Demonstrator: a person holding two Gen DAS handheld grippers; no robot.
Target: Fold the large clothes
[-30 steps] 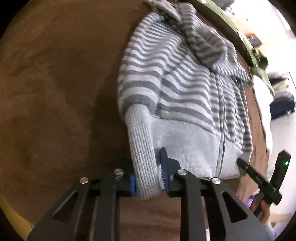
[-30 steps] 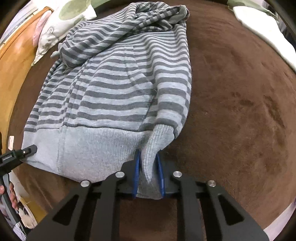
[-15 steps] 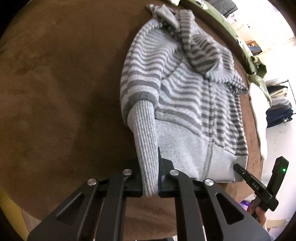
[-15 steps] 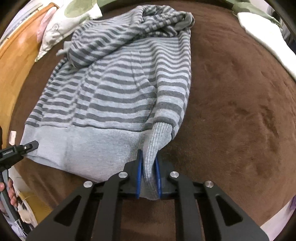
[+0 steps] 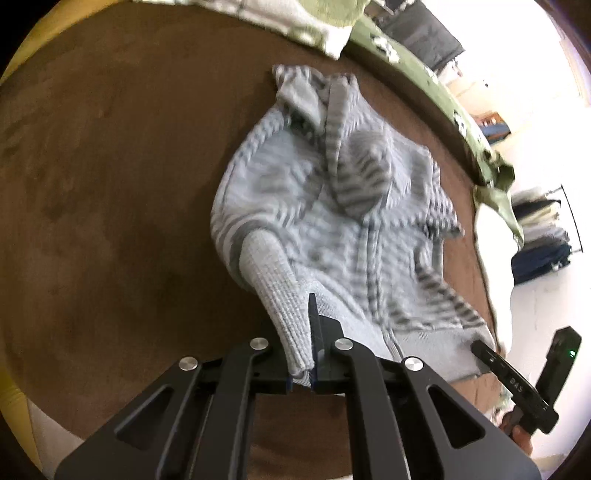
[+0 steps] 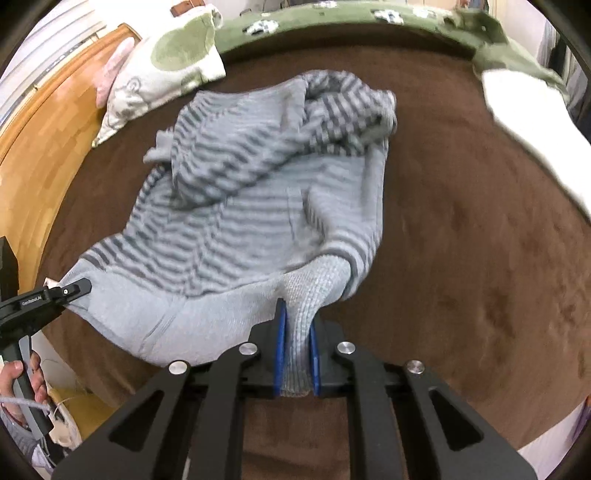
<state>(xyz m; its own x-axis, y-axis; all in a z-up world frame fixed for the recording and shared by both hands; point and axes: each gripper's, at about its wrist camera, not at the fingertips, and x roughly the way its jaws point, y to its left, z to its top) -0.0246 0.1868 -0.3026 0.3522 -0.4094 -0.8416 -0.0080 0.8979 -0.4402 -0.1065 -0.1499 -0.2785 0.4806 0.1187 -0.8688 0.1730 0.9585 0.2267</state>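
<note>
A grey striped hoodie (image 5: 332,206) lies on a brown blanket (image 5: 110,184), its hem end raised and its body blurred. My left gripper (image 5: 301,332) is shut on one ribbed cuff (image 5: 273,284) together with the hem corner. My right gripper (image 6: 295,350) is shut on the other ribbed cuff (image 6: 314,284) and hem corner. The hoodie (image 6: 258,192) sags between the two grippers, hood (image 6: 343,107) bunched at the far end. Each gripper also shows in the other's view: the right one (image 5: 513,384) and the left one (image 6: 40,306).
A patterned pillow (image 6: 159,74) and a green blanket (image 6: 351,22) lie at the far edge of the brown blanket (image 6: 480,240). A white cloth (image 6: 535,125) lies at the right. A wooden headboard (image 6: 37,158) runs along the left. Stacked clothes (image 5: 543,240) stand beyond the bed.
Both grippers have lifted the cuffs and hem up off the blanket and carried them toward the hood end. The hoodie body has slackened and bunched.
</note>
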